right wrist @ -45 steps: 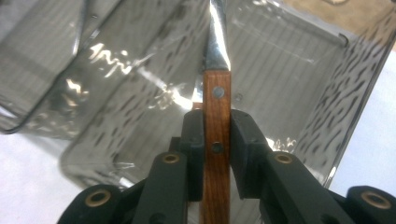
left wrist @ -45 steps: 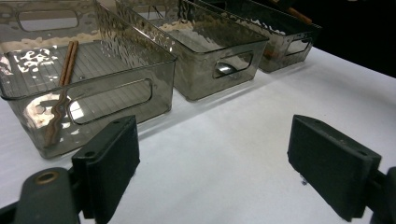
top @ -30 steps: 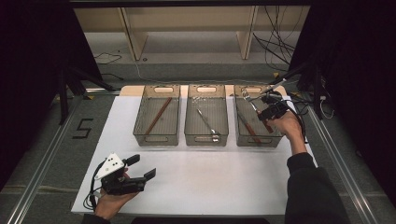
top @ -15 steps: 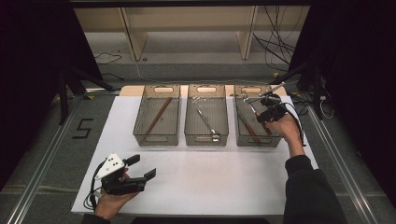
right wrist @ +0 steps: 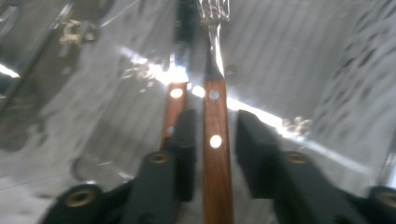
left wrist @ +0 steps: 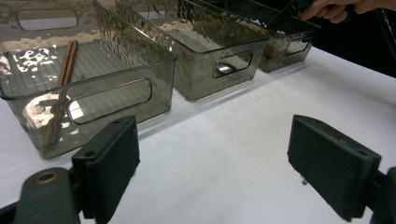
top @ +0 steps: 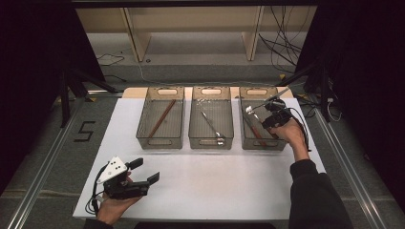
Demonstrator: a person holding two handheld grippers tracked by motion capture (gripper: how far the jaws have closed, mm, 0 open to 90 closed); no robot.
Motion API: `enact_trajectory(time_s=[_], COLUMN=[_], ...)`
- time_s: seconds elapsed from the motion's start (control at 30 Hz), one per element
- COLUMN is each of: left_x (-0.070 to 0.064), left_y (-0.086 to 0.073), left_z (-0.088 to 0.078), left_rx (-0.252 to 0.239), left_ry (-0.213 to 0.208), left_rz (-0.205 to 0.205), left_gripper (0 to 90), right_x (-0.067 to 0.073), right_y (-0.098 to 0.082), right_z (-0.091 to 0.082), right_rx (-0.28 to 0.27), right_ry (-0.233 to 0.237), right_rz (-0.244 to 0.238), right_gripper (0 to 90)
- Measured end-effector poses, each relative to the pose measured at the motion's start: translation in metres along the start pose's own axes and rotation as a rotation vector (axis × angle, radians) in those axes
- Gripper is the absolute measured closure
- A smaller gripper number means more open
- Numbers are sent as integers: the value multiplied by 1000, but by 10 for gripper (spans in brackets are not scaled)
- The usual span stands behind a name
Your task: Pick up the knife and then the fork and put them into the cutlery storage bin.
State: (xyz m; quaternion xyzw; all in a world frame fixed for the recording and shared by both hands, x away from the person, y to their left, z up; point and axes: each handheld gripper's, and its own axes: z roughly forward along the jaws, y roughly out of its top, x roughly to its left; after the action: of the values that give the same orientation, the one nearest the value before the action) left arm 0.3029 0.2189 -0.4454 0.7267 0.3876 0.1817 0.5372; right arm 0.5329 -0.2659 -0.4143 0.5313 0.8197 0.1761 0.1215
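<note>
Lying in the right-hand bin (top: 248,138) near the desk's far right corner: wooden-handled fork (right wrist: 215,116), between the right gripper (right wrist: 215,140)'s jaws, which have just been opening, pads apart from the handle. Second wooden-handled utensil (right wrist: 175,105) just beside it. Middle bin (top: 210,138): metal utensil (top: 212,125). Left bin (top: 157,138): chopsticks (top: 161,118). Left gripper (top: 141,174), jaws wide, empty, at the near left edge.

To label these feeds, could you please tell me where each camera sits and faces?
High view: above the person's side, facing forward-down at table, bins; both hands, left claw, right claw.
Left gripper view: on left claw, facing bins; open jaws.
Right gripper view: on right claw, facing into right bin; jaws, just opening, flank fork.
Shared: high and left gripper views show the bins.
</note>
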Motion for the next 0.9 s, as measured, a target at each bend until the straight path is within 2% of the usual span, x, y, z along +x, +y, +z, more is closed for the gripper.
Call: enact_trajectory(time_s=[0.07,0.33,0.67,0.9], left_x=[0,0,0,-1], left_y=[0,0,0,0], left_z=[0,0,0,0], left_rx=[0,0,1,0], left_ry=[1,1,2,3], left_rz=[0,0,-1,1], left_gripper=[164,163,163,163], right_x=[0,6,28,50], right_y=[0,-2,-18,-40], right_z=[-1,-14,-37,-54], right_rx=[2,-65,-232,-378], right_ry=[18,42,129,185], right_rz=[-9,-28,-51,-64], right_gripper=[650,542,396,322])
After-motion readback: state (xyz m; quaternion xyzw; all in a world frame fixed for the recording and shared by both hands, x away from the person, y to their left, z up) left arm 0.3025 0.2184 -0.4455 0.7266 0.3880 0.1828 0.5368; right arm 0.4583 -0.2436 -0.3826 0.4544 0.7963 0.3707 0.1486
